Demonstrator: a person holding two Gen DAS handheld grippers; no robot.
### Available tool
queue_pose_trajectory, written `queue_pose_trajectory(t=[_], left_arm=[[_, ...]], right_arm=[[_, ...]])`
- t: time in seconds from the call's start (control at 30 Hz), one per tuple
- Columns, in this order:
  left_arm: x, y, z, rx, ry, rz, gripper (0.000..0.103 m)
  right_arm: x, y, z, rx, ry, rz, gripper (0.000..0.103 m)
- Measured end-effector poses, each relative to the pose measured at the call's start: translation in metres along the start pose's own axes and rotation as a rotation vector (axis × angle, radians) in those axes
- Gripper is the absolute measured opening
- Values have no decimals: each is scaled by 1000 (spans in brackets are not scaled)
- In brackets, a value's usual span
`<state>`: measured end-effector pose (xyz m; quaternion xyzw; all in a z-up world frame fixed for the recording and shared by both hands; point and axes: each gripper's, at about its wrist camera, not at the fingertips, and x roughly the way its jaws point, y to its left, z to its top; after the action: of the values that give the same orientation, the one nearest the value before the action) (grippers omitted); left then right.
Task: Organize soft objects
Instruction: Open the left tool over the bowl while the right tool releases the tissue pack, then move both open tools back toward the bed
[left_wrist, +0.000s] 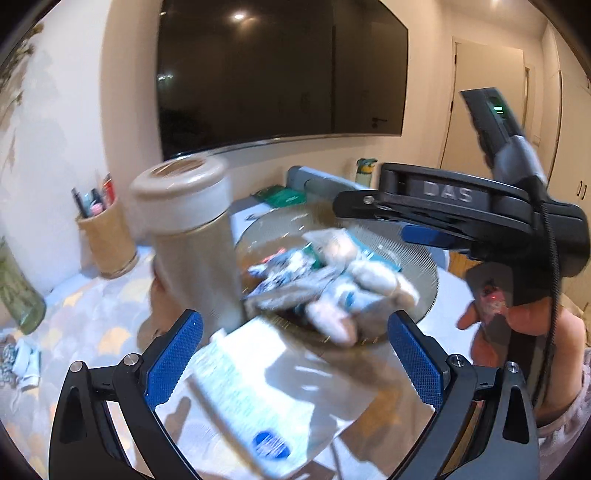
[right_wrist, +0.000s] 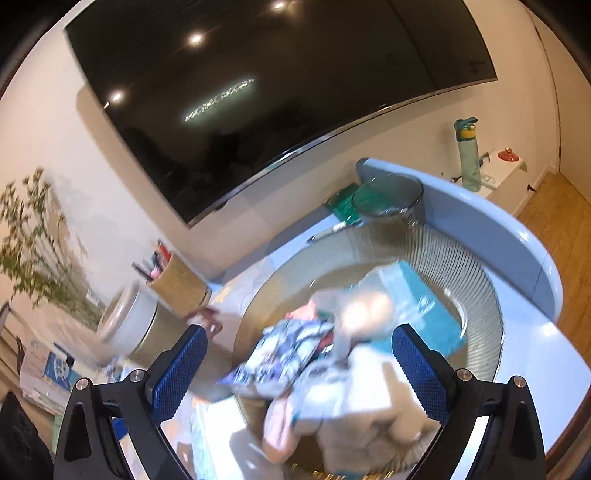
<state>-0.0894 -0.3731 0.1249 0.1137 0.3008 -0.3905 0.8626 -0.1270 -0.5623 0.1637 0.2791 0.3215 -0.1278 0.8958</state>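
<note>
On table: ribbed glass dish (right_wrist: 476, 280) heaped with soft objects (right_wrist: 354, 369).
Left gripper (left_wrist: 295, 358): jaws apart, empty.
Right gripper (right_wrist: 299, 373): jaws apart, empty.
Left view only: right gripper (left_wrist: 373, 218) over dish.
Right view only: water bottle (right_wrist: 468, 155).

right gripper (right_wrist: 299, 369): fingers wide apart, empty | soft objects (right_wrist: 343, 354): blurred heap on ribbed glass plate (right_wrist: 476, 284) | tabletop (right_wrist: 546, 354): light blue
</note>
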Motion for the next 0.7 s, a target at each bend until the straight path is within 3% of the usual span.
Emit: queue_pose_trajectory(t=[0.2, 0.4, 0.57, 0.7], left_arm=[[-19, 48, -24, -52, 39, 33, 100], [-42, 120, -48, -104, 71, 135, 100], [-61, 210, -68, -208, 99, 255, 100], [-81, 299, -90, -344, 101, 383, 100]], right_arm=[[-14, 37, -36, -35, -11, 9, 100], [-23, 90, -67, -67, -40, 70, 101], [-4, 156, -88, -144, -33, 153, 103], [36, 220, -105, -240, 18, 198, 103]])
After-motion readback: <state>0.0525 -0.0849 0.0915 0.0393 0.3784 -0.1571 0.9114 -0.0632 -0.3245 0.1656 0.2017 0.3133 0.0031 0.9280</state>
